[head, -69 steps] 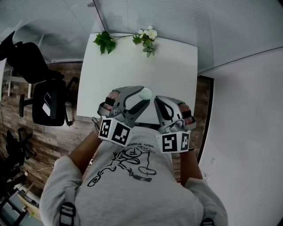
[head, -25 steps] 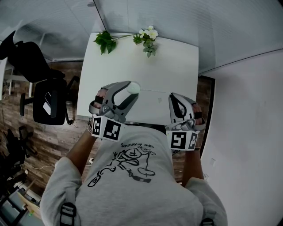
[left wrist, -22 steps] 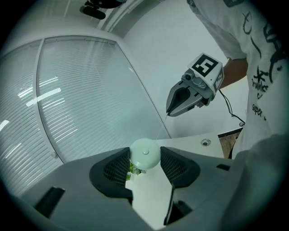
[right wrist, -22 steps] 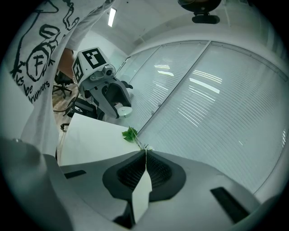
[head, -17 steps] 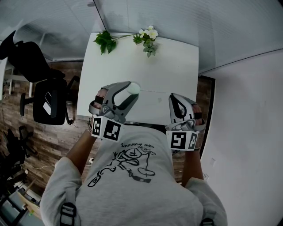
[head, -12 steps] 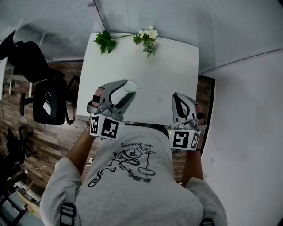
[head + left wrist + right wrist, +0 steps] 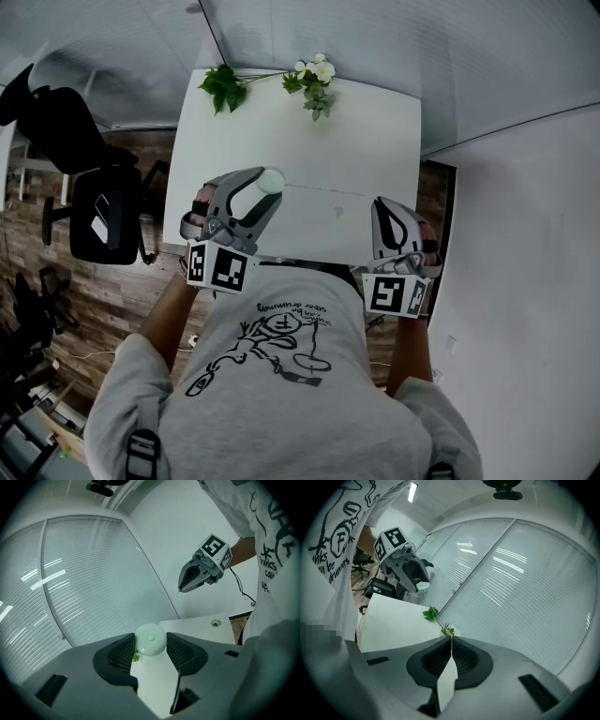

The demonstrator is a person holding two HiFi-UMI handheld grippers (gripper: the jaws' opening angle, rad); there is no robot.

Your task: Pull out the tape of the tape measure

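Note:
My left gripper [image 7: 269, 184] is shut on a round white tape measure [image 7: 271, 180] and holds it above the white table [image 7: 356, 141]. In the left gripper view the case [image 7: 150, 639] sits between the two dark pads [image 7: 123, 654]. My right gripper [image 7: 381, 202] hovers off to the right, jaws together on the end of the thin tape [image 7: 328, 191]. That tape runs as a fine line between the two grippers. In the right gripper view the pads [image 7: 461, 656] meet on the tape [image 7: 440, 620], which leads back to the left gripper [image 7: 419, 585].
Green leaves [image 7: 222, 89] and a sprig of white flowers [image 7: 314, 80] lie at the table's far edge. A small round object [image 7: 338, 212] rests on the table between the grippers. A black office chair [image 7: 94, 206] stands left of the table on the wooden floor.
The two grippers have drawn apart, the left going left and the right going right. The stretch of tape between them has grown longer.

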